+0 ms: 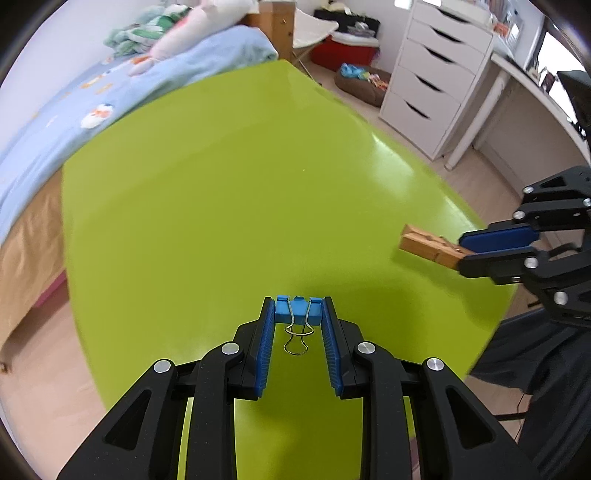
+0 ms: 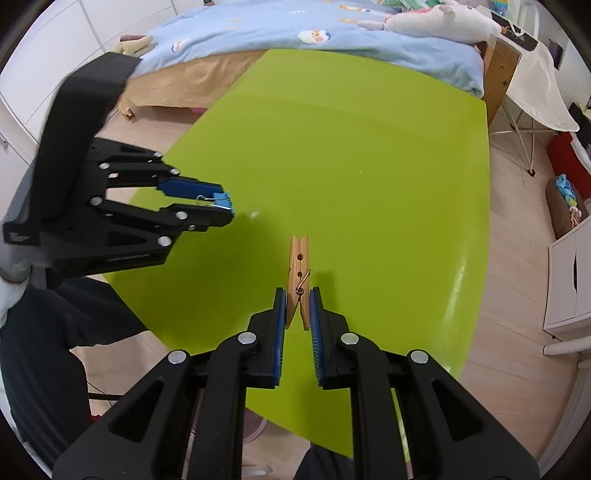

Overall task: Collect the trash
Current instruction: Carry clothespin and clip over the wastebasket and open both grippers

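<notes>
Left gripper (image 1: 298, 309) is clamped on a blue binder clip (image 1: 297, 312), clip body pinched between the fingertips, wire handles pointing back toward the wrist. Right gripper (image 2: 297, 300) is closed on a wooden clothespin (image 2: 298, 275), pads squeezing its tail end just behind the spring, the nose sticking out forward past the tips. Both items appear lifted off the green table (image 1: 229, 192), judging by the shadows under them (height hard to read through fisheye). From the left view the right gripper sits off to the right and slightly ahead; from the right view the left one is to the left, well apart from the clothespin. Progress guess: both pieces picked, so grasping is done for these two. What's left is the drop-off, and no bin or bag shows near either gripper, so cannot tell where they go. Tabletop ahead of both tips shows no other loose item. Bed (image 2: 332, 33) lies beyond the far table edge, white drawer unit (image 1: 436, 74) far right of the left gripper.
</notes>
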`<state>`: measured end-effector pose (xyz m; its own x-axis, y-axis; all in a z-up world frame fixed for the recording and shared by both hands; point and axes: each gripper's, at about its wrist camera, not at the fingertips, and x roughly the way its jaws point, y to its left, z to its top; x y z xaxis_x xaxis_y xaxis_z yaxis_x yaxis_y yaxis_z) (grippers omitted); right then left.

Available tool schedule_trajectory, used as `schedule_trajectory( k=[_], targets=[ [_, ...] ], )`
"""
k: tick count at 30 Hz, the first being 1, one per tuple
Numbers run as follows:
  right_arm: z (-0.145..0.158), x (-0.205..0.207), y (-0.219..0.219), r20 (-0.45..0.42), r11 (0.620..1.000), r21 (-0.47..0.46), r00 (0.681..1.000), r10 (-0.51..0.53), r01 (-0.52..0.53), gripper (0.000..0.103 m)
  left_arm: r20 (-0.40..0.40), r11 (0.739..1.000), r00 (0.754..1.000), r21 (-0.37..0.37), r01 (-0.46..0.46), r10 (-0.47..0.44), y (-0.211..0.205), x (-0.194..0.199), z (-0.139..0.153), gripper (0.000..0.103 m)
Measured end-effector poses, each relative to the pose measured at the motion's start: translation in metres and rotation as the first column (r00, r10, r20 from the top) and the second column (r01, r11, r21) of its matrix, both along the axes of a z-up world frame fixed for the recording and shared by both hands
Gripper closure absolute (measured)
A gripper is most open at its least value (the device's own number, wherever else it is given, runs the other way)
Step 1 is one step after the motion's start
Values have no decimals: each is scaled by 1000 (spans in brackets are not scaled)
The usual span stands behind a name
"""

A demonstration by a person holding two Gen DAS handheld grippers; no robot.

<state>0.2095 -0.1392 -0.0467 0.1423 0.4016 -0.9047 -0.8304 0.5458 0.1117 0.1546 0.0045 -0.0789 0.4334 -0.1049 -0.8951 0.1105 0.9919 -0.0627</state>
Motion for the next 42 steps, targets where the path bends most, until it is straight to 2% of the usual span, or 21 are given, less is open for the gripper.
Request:
schedule_trajectory(
  k=[8, 12, 18, 24, 32, 40, 41, 42],
  targets=[
    [32, -46, -15, 57, 998, 59, 998, 1, -5, 91, 79, 999, 996, 12, -34, 33, -8, -57, 38, 78],
    [46, -74, -24, 73, 995, 98, 997, 22, -29, 91, 134, 999, 990, -5, -38, 39, -19, -93, 56, 78],
    [56, -120, -43, 85, 991, 129, 996, 31, -42, 91, 164, 998, 985, -39, -40, 46, -37, -134, 61, 78],
    [51, -151, -63, 57, 989, 141, 998, 39, -46, 91, 164, 997, 985, -52, -51, 59, -48, -165, 57, 78],
    [30, -179, -69, 10, 992, 105, 998, 66, -67, 91, 149, 996, 987, -74, -55, 66, -59, -200, 52, 78],
    [17, -184, -61, -44, 991, 105, 995, 93, -88, 89, 146, 995, 988, -86, -46, 58, -60, -211, 53, 78],
    [17, -183, -61, -48, 991, 107, 995, 89, -84, 82, 146, 995, 988, -85, -45, 57, -61, -211, 54, 78],
    [17, -182, -62, -45, 991, 109, 996, 80, -75, 52, 146, 995, 988, -87, -44, 56, -61, -211, 54, 78]
  ],
)
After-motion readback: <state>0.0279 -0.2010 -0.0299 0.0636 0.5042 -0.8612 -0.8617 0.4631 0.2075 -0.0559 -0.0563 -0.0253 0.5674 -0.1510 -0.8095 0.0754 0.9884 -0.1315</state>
